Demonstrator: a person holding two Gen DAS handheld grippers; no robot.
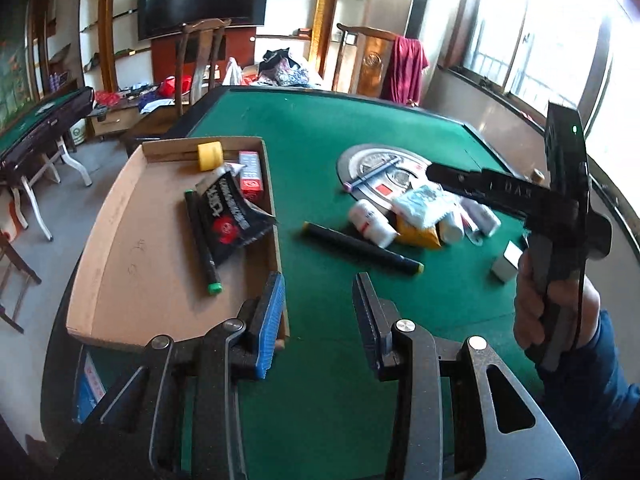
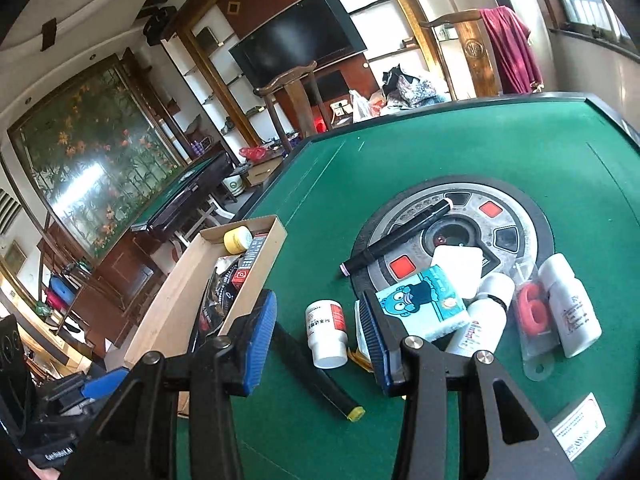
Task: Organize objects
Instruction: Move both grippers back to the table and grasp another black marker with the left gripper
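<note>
Cardboard box (image 1: pixel 120 264) left of left fingers (image 1: pixel 270 320), holding yellow tape roll (image 1: pixel 209 155), red carton (image 1: pixel 251 176), black pouch (image 1: pixel 230 216), green-capped marker (image 1: pixel 202 236). Yellow-capped black marker (image 2: pixel 320 372) flat between right fingers (image 2: pixel 260 344); white bottle (image 2: pixel 326 332) on its side just beyond, blue tissue pack (image 2: pixel 424 300) past right finger.

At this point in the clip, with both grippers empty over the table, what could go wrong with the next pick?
1. The black marker lies close to the white bottle, so the right gripper could nudge the bottle and send it rolling.
2. The loose pile around the blue tissue pack is crowded; a grab there may catch two items.
3. The cardboard box overhangs the table's edge; a push may tip it.
</note>
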